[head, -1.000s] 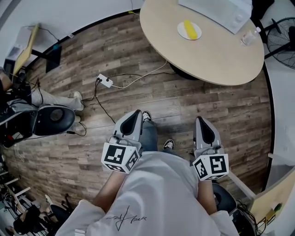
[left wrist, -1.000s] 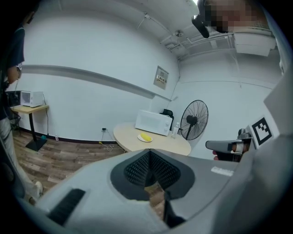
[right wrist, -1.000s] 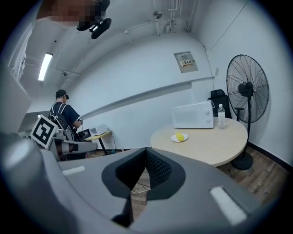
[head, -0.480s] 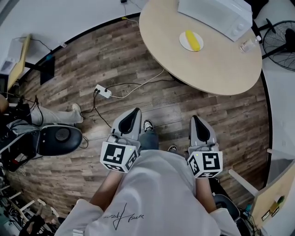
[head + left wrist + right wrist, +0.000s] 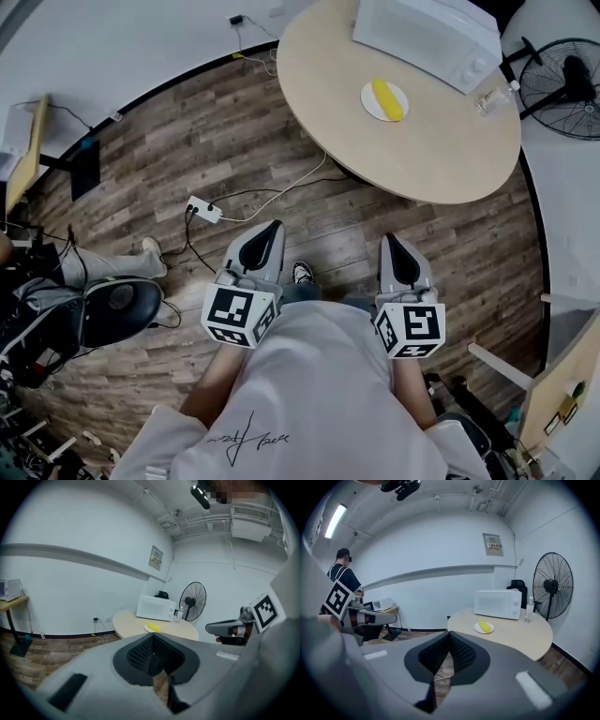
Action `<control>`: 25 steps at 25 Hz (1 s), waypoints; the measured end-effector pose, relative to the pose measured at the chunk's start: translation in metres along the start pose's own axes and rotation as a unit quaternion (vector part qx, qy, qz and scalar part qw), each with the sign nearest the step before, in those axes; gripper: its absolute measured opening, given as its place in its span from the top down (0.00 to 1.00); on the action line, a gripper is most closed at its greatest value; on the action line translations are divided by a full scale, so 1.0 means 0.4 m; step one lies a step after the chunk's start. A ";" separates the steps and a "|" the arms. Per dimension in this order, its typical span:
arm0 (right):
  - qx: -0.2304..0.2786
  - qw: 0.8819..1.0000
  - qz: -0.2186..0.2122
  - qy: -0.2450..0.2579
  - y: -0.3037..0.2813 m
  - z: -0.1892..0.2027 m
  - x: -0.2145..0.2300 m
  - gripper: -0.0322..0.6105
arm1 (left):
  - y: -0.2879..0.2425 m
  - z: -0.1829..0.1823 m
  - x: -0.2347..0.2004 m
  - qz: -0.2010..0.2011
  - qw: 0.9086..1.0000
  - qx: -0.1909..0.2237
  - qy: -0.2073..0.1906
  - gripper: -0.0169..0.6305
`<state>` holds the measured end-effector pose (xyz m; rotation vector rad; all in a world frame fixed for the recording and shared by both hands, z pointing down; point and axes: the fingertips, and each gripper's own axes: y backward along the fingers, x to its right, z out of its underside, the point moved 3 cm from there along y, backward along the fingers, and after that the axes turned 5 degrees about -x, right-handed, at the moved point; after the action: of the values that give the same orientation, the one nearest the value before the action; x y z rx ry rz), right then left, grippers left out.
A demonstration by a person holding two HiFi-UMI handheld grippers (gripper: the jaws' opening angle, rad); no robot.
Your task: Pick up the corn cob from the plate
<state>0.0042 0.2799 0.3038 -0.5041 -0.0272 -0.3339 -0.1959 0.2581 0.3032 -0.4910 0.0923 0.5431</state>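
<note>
Both grippers have come forward with me over the last second, and the round table (image 5: 422, 159) has drawn nearer ahead of their tips, though it is still well apart from them. My left gripper (image 5: 273, 228) and my right gripper (image 5: 388, 240) point side by side over the wooden floor (image 5: 281, 141), tilted a little downward. Each has its jaws pressed together, ribbed pads meeting, with nothing caught between them. The corn cob (image 5: 386, 97) lies on the white plate (image 5: 369, 105), straight ahead of the right gripper and ahead and to the right of the left one. Beyond the plate stands a white microwave (image 5: 427, 37). A clear bottle (image 5: 489, 98) stands at the table edge further right, with a black pedestal fan (image 5: 562, 84) past it. Off to the left of the left gripper's tip, a white power strip (image 5: 204, 209) lies on the floor with its cables, and a black chair (image 5: 117, 309) stands further left. My shoe (image 5: 302, 272) shows between the two grippers.
</note>
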 end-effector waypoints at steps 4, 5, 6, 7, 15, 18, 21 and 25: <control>-0.005 1.000 -0.011 0.001 -0.023 -0.004 -0.051 0.94 | -0.013 -0.023 -0.005 0.013 1.000 0.006 -0.006 0.99; -0.007 1.000 -0.011 0.001 -0.028 -0.005 -0.058 0.94 | -0.015 -0.027 -0.004 0.017 1.000 0.007 -0.009 0.99; -0.009 1.000 -0.011 0.000 -0.033 -0.005 -0.061 0.94 | -0.017 -0.027 -0.005 0.021 1.000 0.005 -0.013 0.99; -0.011 1.000 -0.010 -0.002 -0.037 -0.005 -0.061 0.94 | -0.022 -0.023 -0.008 0.023 1.000 -0.001 -0.016 0.99; -0.012 1.000 0.001 -0.029 -0.071 -0.014 -0.016 0.94 | -0.051 0.013 -0.033 0.026 0.999 -0.033 -0.014 0.99; -0.013 0.999 0.001 -0.032 -0.096 -0.021 0.006 0.94 | -0.072 0.012 -0.034 0.031 0.998 -0.042 -0.019 0.99; -0.009 0.999 -0.002 -0.032 -0.132 -0.042 0.019 0.94 | -0.098 0.005 -0.041 0.033 0.998 -0.052 -0.022 0.99; -0.005 0.999 -0.007 -0.031 -0.180 -0.082 0.043 0.94 | -0.141 -0.028 -0.062 0.030 0.998 -0.056 -0.021 0.99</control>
<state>-0.0043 0.1995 0.3107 -0.5245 -0.0899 -0.3320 -0.1873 0.1991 0.3226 -0.5877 0.0372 0.6198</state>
